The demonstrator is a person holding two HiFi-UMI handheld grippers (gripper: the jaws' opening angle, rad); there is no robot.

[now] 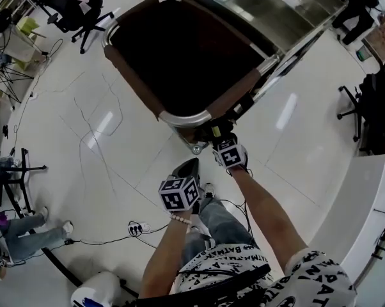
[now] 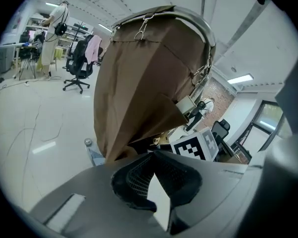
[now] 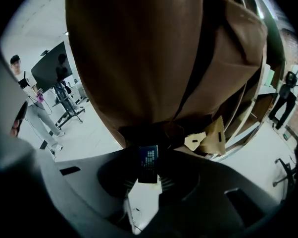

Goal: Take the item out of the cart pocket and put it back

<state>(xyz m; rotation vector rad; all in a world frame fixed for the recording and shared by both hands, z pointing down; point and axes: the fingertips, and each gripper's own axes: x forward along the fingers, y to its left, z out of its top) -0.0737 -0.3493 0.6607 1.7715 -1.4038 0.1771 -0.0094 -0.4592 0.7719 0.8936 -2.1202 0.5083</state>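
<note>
Right claw (image 3: 148, 176) clamped on a small dark packet (image 3: 148, 162), packet just under the brown cloth bag (image 3: 154, 58) hanging on the cart (image 1: 186, 115), tan sachets (image 3: 208, 135) right of the claw, left claw (image 2: 154, 155) closed together, empty

The person wears a white short-sleeved T-shirt (image 1: 243, 264) printed all over with black lettering; below it, faded blue jeans (image 1: 215, 226); a string of pale beads (image 1: 180, 219) circles the left wrist; the left gripper (image 1: 187, 167) and the right gripper (image 1: 218, 133) are dark-bodied; each carries a white cube with black square markers, the left cube (image 1: 178, 194) and the right cube (image 1: 229, 153); seen close, the grey plastic shells frame black pads (image 2: 131, 175) with a fine grid texture.
</note>
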